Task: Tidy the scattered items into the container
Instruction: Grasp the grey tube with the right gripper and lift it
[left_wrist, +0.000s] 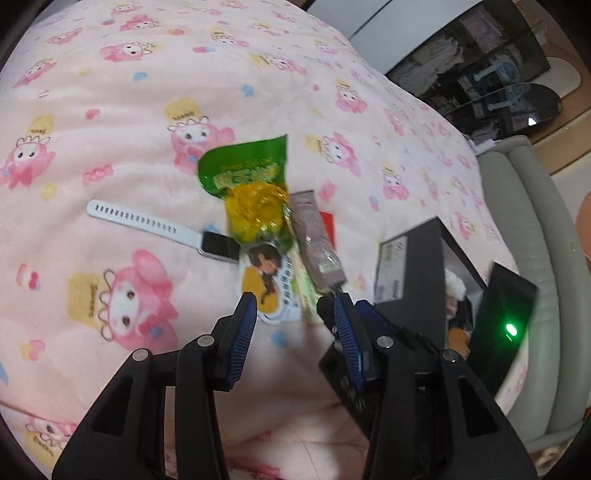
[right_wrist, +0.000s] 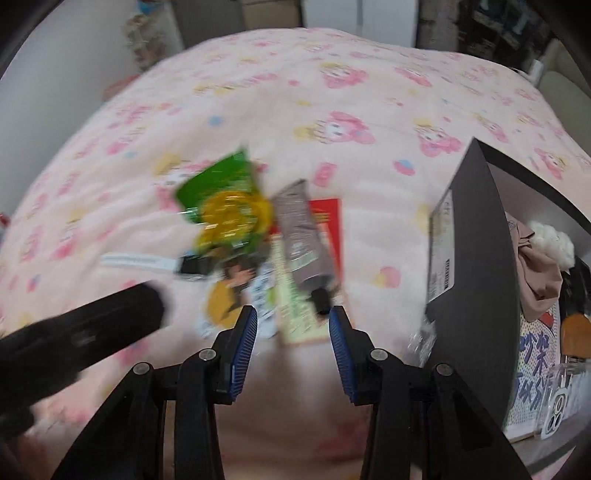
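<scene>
A pile of items lies on the pink bedspread: a green and yellow snack packet (left_wrist: 251, 192) (right_wrist: 229, 206), a grey tube (left_wrist: 316, 240) (right_wrist: 303, 236), a cartoon-girl card (left_wrist: 269, 280) (right_wrist: 225, 295), a red card (right_wrist: 328, 218) and a white-strap smartwatch (left_wrist: 159, 225) (right_wrist: 147, 263). The black box (left_wrist: 417, 273) (right_wrist: 476, 258) stands open to the right with soft items inside. My left gripper (left_wrist: 295, 306) is open just short of the pile. My right gripper (right_wrist: 293, 321) is open, near the tube's cap. The left gripper's body shows blurred in the right wrist view (right_wrist: 81, 332).
The pink cartoon-print bedspread (left_wrist: 110, 110) covers the whole bed. A grey padded bed edge (left_wrist: 532, 229) runs along the right. A black device with a green light (left_wrist: 506, 325) stands by the box. Dark shelves (left_wrist: 480, 66) are beyond the bed.
</scene>
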